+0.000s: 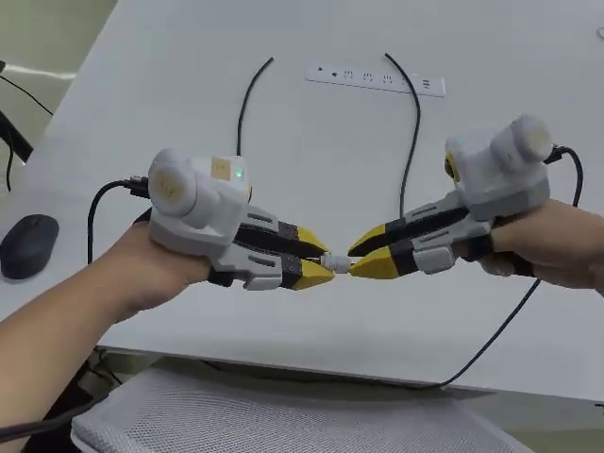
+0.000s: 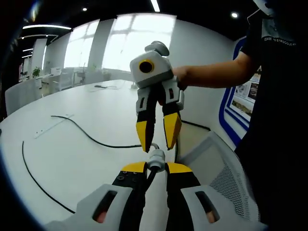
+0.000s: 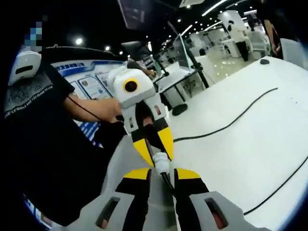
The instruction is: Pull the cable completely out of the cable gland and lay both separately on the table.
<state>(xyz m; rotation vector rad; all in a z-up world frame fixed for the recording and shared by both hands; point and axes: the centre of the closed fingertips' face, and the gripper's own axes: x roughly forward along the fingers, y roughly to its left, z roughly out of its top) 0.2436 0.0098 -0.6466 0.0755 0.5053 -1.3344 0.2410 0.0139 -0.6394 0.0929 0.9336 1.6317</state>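
A small pale cable gland (image 1: 337, 263) hangs in the air between the two gripper tips, above the white table's (image 1: 189, 113) near edge. My left gripper (image 1: 326, 265) comes in from the left, jaws shut on the gland (image 2: 155, 159). From the right, my right gripper (image 1: 357, 265) meets it tip to tip. In the right gripper view a thin black cable (image 3: 168, 182) runs from the gland (image 3: 162, 166) back between the right gripper's (image 3: 162, 174) narrowed jaws. A short black length (image 2: 150, 176) also trails behind the gland in the left gripper view.
A white power strip (image 1: 376, 78) lies at the far side, with two loose black cables (image 1: 243, 104) (image 1: 412, 142) on the tabletop. A dark mouse (image 1: 28, 243) sits at the left edge. A grey mesh chair (image 1: 283, 415) stands below the table's front edge.
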